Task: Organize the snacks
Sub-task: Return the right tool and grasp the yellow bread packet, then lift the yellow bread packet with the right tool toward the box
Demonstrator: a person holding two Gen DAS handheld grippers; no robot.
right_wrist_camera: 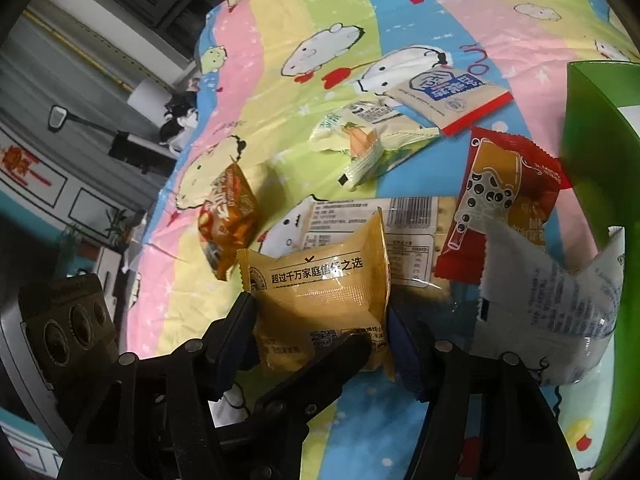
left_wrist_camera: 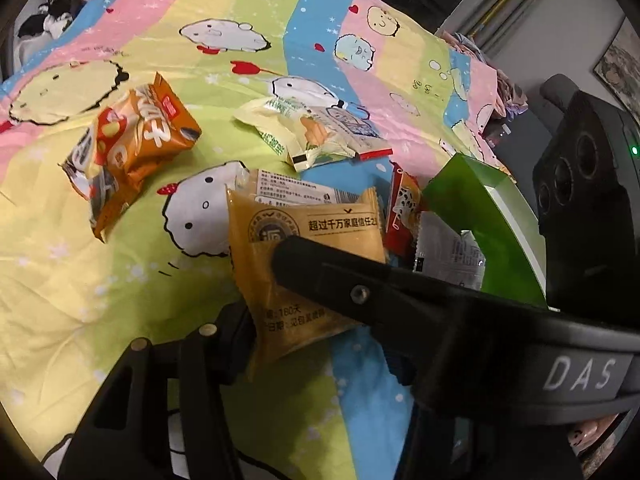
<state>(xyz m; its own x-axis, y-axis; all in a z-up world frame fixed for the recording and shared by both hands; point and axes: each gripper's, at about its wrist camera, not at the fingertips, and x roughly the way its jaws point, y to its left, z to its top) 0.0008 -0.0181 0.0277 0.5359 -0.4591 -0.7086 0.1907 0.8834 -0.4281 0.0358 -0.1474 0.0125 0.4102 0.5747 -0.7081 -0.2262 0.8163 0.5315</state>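
A yellow snack packet point(right_wrist_camera: 320, 296) stands upright on the cartoon bedsheet point(right_wrist_camera: 400, 8). My right gripper point(right_wrist_camera: 324, 328) is shut on it, a pad pressed against each side edge. In the left wrist view, the lower end of the yellow packet point(left_wrist_camera: 304, 240) sits between the fingers of my left gripper point(left_wrist_camera: 316, 332). The left finger point(left_wrist_camera: 236, 328) touches the packet. A strip of blue sheet shows beside the packet on the right finger's side. A right gripper finger point(left_wrist_camera: 400, 300) crosses in front of the packet and hides most of the left gripper's right finger.
Loose on the sheet are an orange bag point(left_wrist_camera: 136, 140), a pale green packet point(left_wrist_camera: 304, 136), a white-blue sachet point(right_wrist_camera: 444, 100), a red bubble-tea packet point(right_wrist_camera: 500, 200), a clear cracker pack point(right_wrist_camera: 360, 224) and a silver packet point(right_wrist_camera: 548, 308). An open green box point(left_wrist_camera: 492, 216) stands to the right.
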